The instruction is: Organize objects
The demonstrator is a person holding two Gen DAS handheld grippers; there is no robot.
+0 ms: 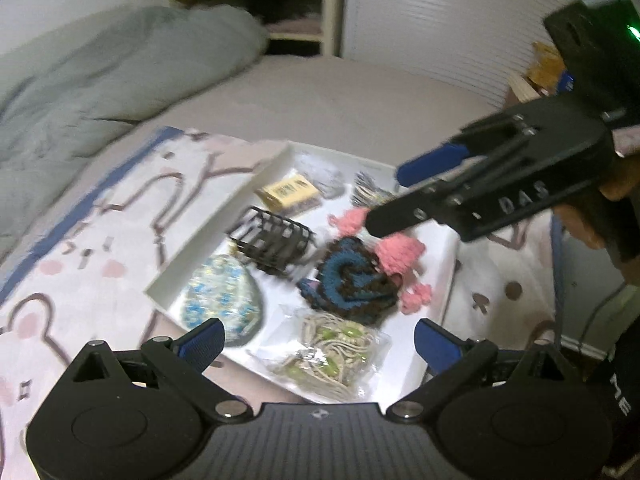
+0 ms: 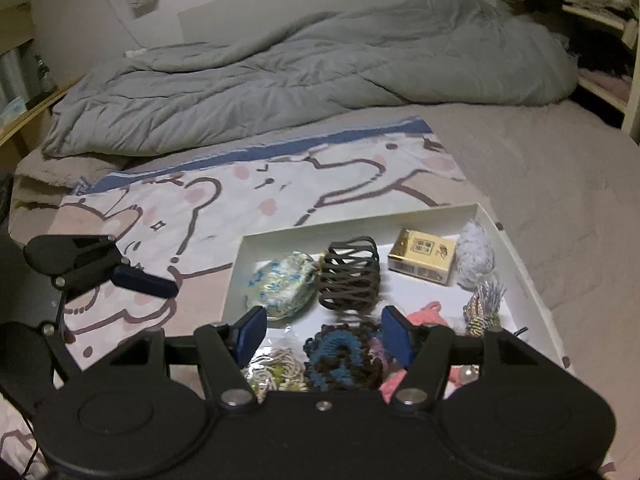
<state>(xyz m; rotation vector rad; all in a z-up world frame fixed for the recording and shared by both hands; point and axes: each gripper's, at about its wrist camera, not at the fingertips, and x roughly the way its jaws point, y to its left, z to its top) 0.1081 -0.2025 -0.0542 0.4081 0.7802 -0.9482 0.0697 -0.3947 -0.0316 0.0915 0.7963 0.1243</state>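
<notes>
Lying on a bed over a cartoon-print cloth (image 2: 208,216): a shallow white tray (image 2: 280,240), taken here as the landmark for everything else. Sitting inside the tray, toward its near edge, a blue-and-brown crocheted piece (image 2: 340,360), likely the thing being gone for. Crowding against it on the tray's right side, a pink crocheted piece (image 1: 400,252); just beside it toward the near corner, a bagged beaded cord (image 1: 332,344). Standing in the tray's middle, a dark lattice hair clip (image 2: 352,276), with a floral pouch (image 2: 280,284) next to it on the left. Resting at the tray's far side, a yellow box (image 2: 422,256) and a pale fluffy ball (image 2: 476,256).

Hovering over the tray's near half, the right gripper (image 2: 324,340), jaws spread wide with nothing between them, straddling the crocheted piece from above. Waiting at the tray's near-left edge, the left gripper (image 1: 316,344), jaws also wide apart and holding nothing.

Judging the crocheted piece as light, soft and floppy, not fragile, probably sagging and perhaps dragging the pink neighbour along. Best pinching deep across its thick middle fold rather than a loose rim, away from the pink yarn
</notes>
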